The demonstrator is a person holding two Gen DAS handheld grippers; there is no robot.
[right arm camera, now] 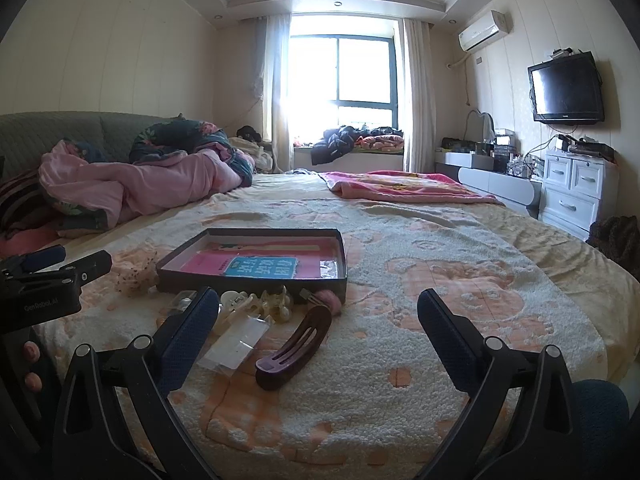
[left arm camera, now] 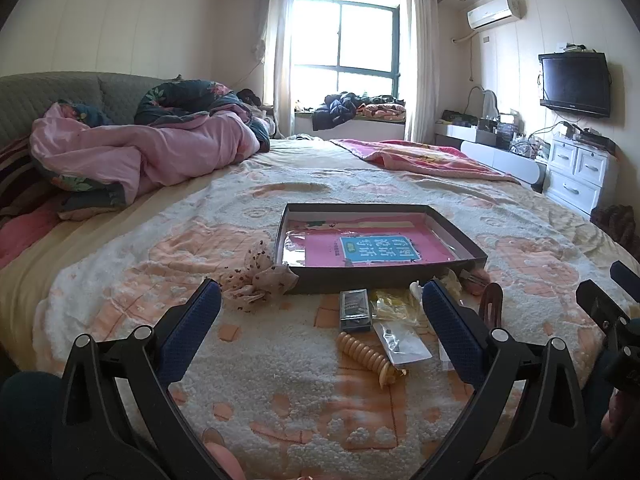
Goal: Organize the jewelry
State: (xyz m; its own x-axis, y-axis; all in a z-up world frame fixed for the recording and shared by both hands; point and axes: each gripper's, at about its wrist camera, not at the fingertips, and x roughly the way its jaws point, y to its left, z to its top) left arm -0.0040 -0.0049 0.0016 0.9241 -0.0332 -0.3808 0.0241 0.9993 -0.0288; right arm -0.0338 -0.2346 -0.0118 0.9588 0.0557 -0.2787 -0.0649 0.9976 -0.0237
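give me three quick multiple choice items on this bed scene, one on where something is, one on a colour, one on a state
1. Where does the spotted fabric scrunchie lie?
A. inside the tray
B. on the bedspread, by the tray's near left corner
C. on the pink quilt

2. What colour is the long hair clip?
A. dark maroon
B. bright yellow
C. white

3. How do the left gripper and right gripper stand?
A. both shut on an item
B. left open, right shut
C. both open, holding nothing

Answers:
1. B, in the left wrist view it rests on the bedspread against the near left corner of the shallow dark tray.
2. A, in the right wrist view the clip is a dark reddish brown.
3. C, each view shows blue pads spread wide with nothing between them.
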